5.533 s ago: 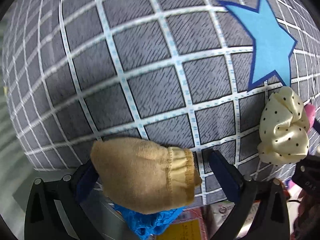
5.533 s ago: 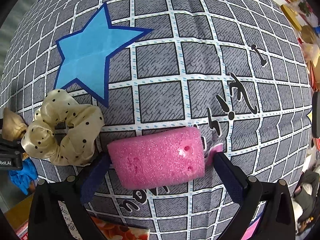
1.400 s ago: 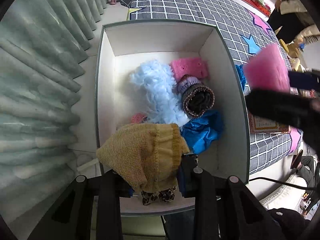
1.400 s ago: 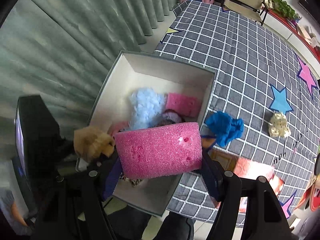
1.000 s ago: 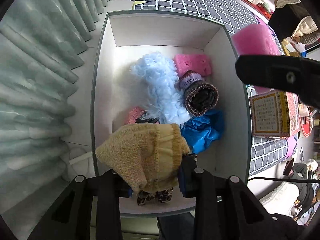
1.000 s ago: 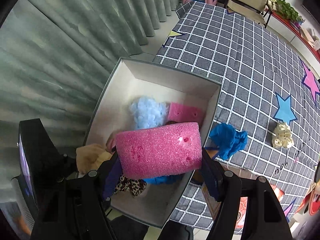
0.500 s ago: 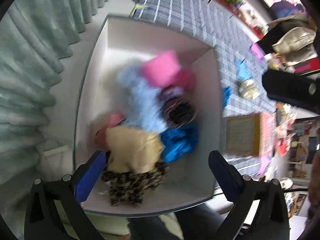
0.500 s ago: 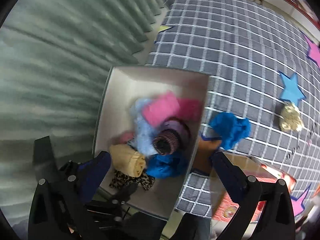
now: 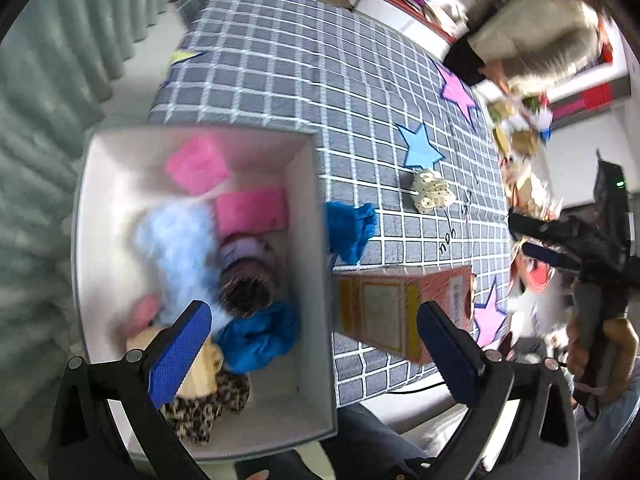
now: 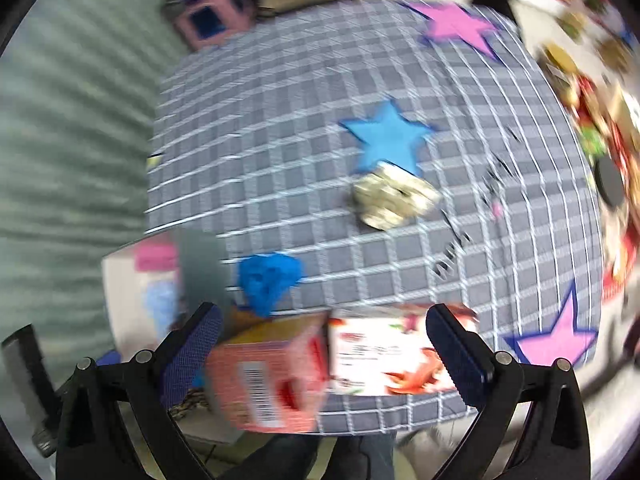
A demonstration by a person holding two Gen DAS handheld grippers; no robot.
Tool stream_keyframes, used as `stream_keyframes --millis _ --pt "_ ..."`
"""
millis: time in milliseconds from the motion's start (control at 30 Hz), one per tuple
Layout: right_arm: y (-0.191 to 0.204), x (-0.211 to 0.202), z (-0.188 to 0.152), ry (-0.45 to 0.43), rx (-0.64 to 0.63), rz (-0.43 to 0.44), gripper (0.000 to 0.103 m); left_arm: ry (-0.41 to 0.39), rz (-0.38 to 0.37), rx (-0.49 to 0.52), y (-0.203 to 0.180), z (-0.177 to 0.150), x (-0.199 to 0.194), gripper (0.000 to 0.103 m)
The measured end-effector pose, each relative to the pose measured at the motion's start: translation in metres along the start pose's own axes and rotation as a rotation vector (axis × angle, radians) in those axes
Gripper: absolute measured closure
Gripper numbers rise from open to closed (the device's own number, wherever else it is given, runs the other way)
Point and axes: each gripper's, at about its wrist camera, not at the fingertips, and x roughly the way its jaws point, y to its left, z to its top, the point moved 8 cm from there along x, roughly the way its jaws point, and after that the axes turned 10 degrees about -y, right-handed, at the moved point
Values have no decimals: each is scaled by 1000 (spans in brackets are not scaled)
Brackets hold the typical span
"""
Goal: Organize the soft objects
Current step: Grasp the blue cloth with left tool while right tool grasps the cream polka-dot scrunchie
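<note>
A white box [image 9: 316, 216] beside the table holds soft things: two pink sponges [image 9: 196, 164], a pale blue fluffy piece [image 9: 176, 240], a rolled dark sock [image 9: 246, 284], a blue cloth [image 9: 260, 332] and the tan sock [image 9: 200, 372]. My left gripper [image 9: 312, 344] is open and empty above the box's near right edge. My right gripper [image 10: 324, 344] is open and empty over the table's near edge. On the grey checked cloth lie a blue rag [image 9: 352, 228] [image 10: 268, 280] and a cream dotted scrunchie [image 9: 430, 192] [image 10: 392, 196].
An orange-red carton [image 9: 400, 312] [image 10: 332, 360] lies at the table's near edge, next to the box. Green curtains [image 9: 44, 92] hang on the left. A person [image 9: 528, 52] stands beyond the table. Clutter lines the far right edge [image 10: 600, 120].
Both grippers have opened: the tan sock and the pink sponge now lie in the box. Both have since swung right, toward the table; the frames are blurred.
</note>
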Motion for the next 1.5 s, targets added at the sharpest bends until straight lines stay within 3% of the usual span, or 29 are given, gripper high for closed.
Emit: stream_keyframes --millis 167,300,400,667,767,1033,1233,1400,1500 --pt "-45 27 -10 72 82 -26 0 67 82 207 -58 42 33 1" --pt "-60 48 -9 106 97 5 0 158 134 288 -88 63 79 1" --pt "-72 64 -1 116 76 -7 0 276 176 313 -100 62 121 1" --pt "-86 102 34 122 53 -18 0 488 278 259 -90 41 187 1" --pt "-84 113 44 123 30 -20 0 516 332 254 -83 36 196 1" --pt "-72 139 59 148 -24 -16 0 589 389 232 -72 17 218 1" --pt "-72 158 65 172 -59 -34 0 673 365 182 -75 1 235 1" --pt "-77 176 70 186 -108 -76 0 803 362 118 -59 -25 248 1" --pt "-85 182 73 167 -136 -133 0 861 301 64 -57 -38 253 1"
